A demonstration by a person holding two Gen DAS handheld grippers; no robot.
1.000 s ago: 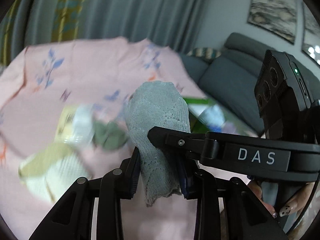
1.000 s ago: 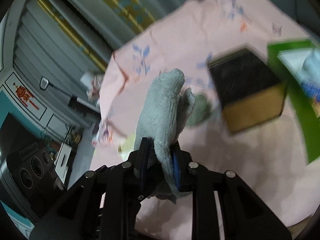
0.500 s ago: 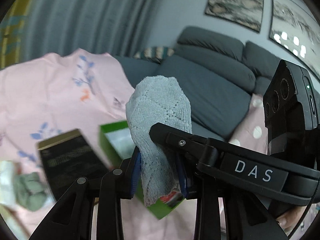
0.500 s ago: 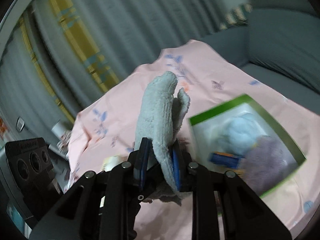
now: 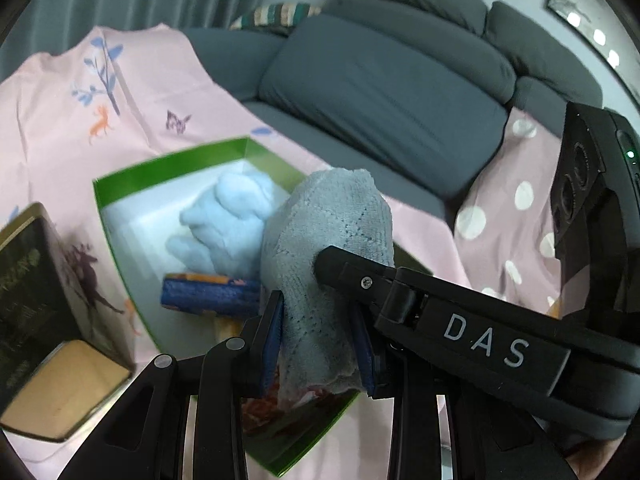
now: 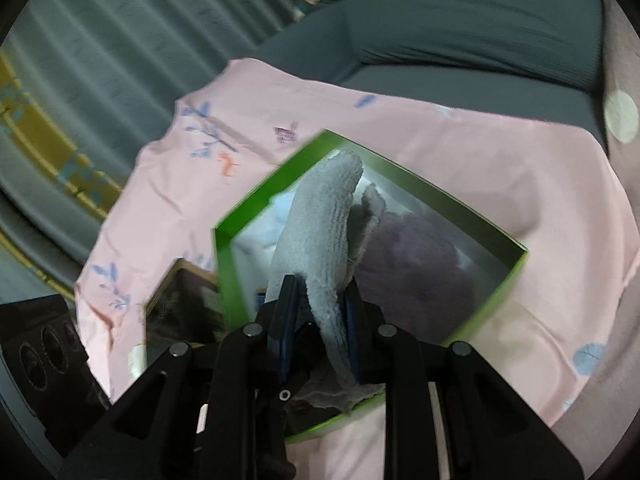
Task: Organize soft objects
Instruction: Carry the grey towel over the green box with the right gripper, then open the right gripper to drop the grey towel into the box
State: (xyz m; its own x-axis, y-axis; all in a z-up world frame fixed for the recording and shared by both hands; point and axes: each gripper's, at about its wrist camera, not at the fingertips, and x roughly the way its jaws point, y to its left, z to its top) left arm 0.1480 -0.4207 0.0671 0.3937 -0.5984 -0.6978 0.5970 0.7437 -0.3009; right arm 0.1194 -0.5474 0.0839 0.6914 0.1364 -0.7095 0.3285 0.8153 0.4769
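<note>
both my grippers [image 5: 318, 340] [image 6: 318, 322] pinch one grey cloth [image 5: 328, 240], long axis upright over the green box [image 6: 224, 248]; its lower end is hidden.

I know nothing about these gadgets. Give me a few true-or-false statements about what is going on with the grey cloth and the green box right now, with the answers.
1. Both grippers pinch the same grey cloth. True: the left gripper and the right gripper are each shut on it.
2. The green box is empty. False: a light blue soft item and a purple soft item lie inside.
3. The box sits on a pink printed sheet. True.
4. The grey cloth lies flat in the box. False: it is held up above it.
</note>
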